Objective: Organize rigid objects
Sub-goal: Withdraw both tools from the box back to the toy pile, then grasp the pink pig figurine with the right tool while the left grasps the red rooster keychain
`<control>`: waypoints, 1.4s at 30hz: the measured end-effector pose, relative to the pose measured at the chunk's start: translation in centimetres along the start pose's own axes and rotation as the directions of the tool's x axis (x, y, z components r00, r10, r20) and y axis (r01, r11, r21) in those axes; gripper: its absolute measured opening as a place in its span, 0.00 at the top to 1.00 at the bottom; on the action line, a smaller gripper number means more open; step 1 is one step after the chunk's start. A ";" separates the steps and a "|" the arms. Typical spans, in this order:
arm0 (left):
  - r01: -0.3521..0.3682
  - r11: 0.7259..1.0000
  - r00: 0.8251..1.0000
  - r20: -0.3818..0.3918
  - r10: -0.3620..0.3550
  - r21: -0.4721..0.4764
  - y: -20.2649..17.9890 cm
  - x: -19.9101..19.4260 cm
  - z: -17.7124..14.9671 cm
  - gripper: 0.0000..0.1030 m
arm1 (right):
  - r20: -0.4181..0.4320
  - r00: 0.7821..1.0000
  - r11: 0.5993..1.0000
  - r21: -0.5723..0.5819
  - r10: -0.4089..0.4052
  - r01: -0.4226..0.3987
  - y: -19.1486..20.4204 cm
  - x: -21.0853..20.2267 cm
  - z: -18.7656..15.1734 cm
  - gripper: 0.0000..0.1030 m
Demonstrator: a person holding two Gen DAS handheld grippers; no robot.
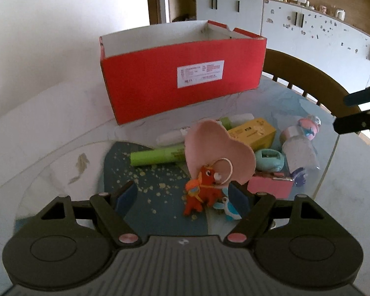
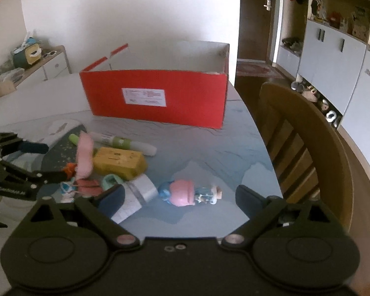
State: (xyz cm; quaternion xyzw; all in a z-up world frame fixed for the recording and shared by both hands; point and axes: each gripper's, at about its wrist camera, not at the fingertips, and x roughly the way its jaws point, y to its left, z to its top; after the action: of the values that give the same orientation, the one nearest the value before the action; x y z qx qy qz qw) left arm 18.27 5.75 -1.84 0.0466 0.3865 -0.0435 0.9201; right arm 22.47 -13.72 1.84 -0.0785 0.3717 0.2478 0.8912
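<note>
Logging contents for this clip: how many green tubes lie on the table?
2: one green tube left of the pink heart dish, another behind it. Others may be hidden.

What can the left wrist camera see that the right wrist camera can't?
Only the left wrist view shows the orange toy horse whole, lying between the open fingers of the left gripper, and the pink heart-shaped dish face-on.

Only the right wrist view shows the pink and blue figurine lying flat ahead of the open right gripper, plus the whole wooden chair.

Both show the red box with its white label, the yellow box, the green tube and the table.
</note>
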 end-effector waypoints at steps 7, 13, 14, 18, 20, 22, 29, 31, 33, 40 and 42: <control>0.034 0.999 0.999 0.018 -0.034 -0.024 0.3 0.5 -0.6 0.22 | -0.030 0.999 1.000 -0.006 0.020 -0.020 -0.9 1.5 -0.5 0.10; 0.084 0.995 0.996 0.028 -0.083 -0.051 1.0 0.8 -0.8 0.24 | -0.047 0.997 0.998 -0.016 0.054 -0.055 -1.3 2.6 -0.7 0.12; 0.096 0.994 0.995 0.028 -0.094 -0.057 1.2 0.9 -0.8 0.25 | -0.051 0.997 0.998 -0.021 0.059 -0.060 -1.3 2.8 -0.7 0.13; 0.155 0.985 0.988 0.038 -0.152 -0.082 1.9 1.4 -1.0 0.38 | -0.059 0.996 0.997 -0.031 0.066 -0.068 -1.3 3.5 -0.6 0.13; 0.188 0.978 0.982 0.043 -0.184 -0.094 2.0 1.5 -1.0 0.41 | -0.062 0.996 0.997 -0.032 0.069 -0.071 -1.5 3.8 -0.7 0.14; 0.205 0.974 0.978 0.047 -0.201 -0.096 2.0 1.5 -1.0 0.51 | -0.068 0.995 0.997 -0.024 0.073 -0.075 -1.8 4.2 -0.7 0.16; 0.238 0.966 0.971 0.047 -0.235 -0.096 1.7 1.3 -0.9 0.60 | -0.095 0.991 0.996 -0.011 0.091 -0.092 -2.4 5.6 -0.7 0.21; 0.233 0.967 0.972 0.048 -0.229 -0.099 1.6 1.3 -0.9 0.68 | -0.096 0.990 0.995 -0.007 0.098 -0.099 -2.5 5.8 -0.8 0.24; 0.228 0.969 0.973 0.047 -0.225 -0.099 1.6 1.3 -0.9 0.68 | -0.086 0.992 0.996 -0.018 0.090 -0.092 -2.4 5.8 -0.9 0.26; 0.204 0.977 0.978 0.045 -0.201 -0.067 1.2 1.3 -1.2 0.69 | -0.079 0.994 0.995 -0.054 0.075 -0.079 -1.6 5.3 -1.2 0.27; 0.199 0.978 0.980 0.045 -0.196 -0.068 1.2 1.2 -1.2 0.69 | -0.072 0.995 0.995 -0.058 0.074 -0.078 -1.5 5.0 -1.2 0.27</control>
State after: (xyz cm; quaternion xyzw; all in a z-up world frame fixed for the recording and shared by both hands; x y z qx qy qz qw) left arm 18.42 7.04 -3.44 -0.0262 0.3730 -0.1214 0.9195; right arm 25.44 -13.49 -2.55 -0.0998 0.3974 0.2900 0.8649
